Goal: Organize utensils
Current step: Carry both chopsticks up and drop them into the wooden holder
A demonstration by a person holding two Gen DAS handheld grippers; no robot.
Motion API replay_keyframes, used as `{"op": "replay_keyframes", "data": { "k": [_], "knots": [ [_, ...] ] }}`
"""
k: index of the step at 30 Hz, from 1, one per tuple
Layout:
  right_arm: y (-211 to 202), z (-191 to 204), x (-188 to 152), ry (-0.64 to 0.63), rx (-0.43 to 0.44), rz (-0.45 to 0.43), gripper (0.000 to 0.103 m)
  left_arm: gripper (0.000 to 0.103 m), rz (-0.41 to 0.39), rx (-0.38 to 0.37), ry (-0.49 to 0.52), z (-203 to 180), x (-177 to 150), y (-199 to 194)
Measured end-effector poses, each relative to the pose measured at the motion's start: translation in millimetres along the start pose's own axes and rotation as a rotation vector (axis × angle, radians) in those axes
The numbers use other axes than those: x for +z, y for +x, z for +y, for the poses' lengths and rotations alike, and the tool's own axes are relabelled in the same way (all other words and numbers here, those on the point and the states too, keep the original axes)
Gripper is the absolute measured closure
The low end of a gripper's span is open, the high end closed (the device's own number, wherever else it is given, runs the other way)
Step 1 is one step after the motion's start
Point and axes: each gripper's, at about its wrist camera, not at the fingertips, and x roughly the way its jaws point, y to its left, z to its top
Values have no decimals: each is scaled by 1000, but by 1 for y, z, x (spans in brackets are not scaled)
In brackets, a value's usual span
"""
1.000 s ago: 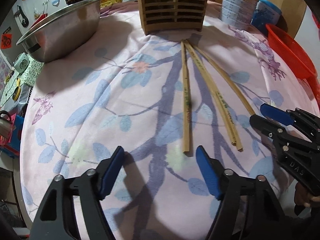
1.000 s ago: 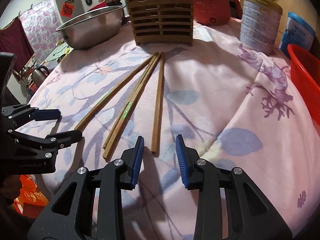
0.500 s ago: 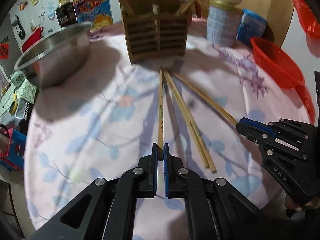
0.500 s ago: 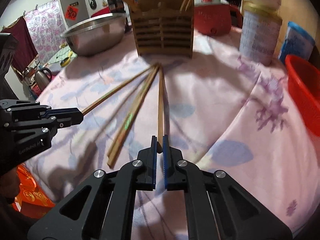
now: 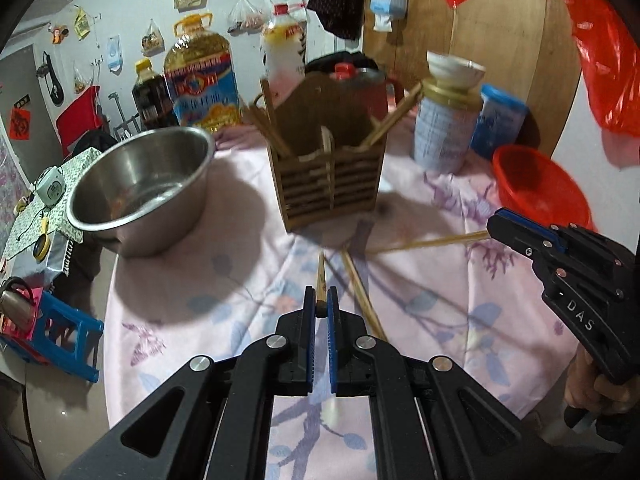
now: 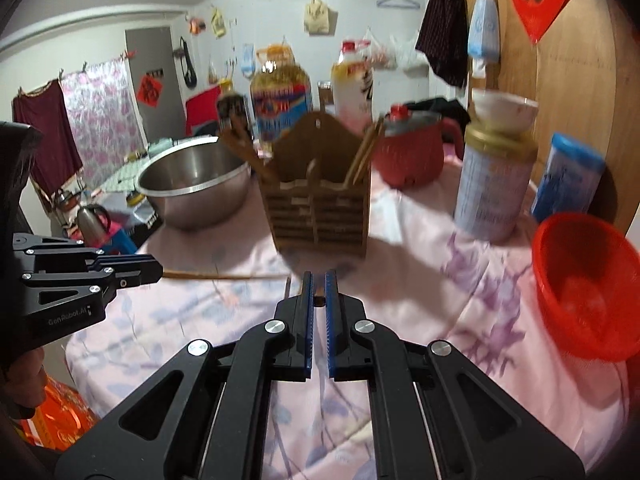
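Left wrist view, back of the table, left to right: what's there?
steel bowl → wooden utensil holder → tall tin → blue-lidded canister → red basket

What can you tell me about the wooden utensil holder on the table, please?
The wooden utensil holder is a brown slatted box with a tall arched back panel and a centre divider making two compartments. It stands upright on the floral tablecloth, between the steel bowl and the tin can. Chopsticks lean out of both compartments.
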Motion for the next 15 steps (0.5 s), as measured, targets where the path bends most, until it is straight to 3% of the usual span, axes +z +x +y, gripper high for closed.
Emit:
{"op": "replay_keyframes", "data": {
  "k": [15],
  "knots": [
    [-15,0,41,5,20,-93,97,97,-51,-31,-34,14,50,-31]
  ]
}}
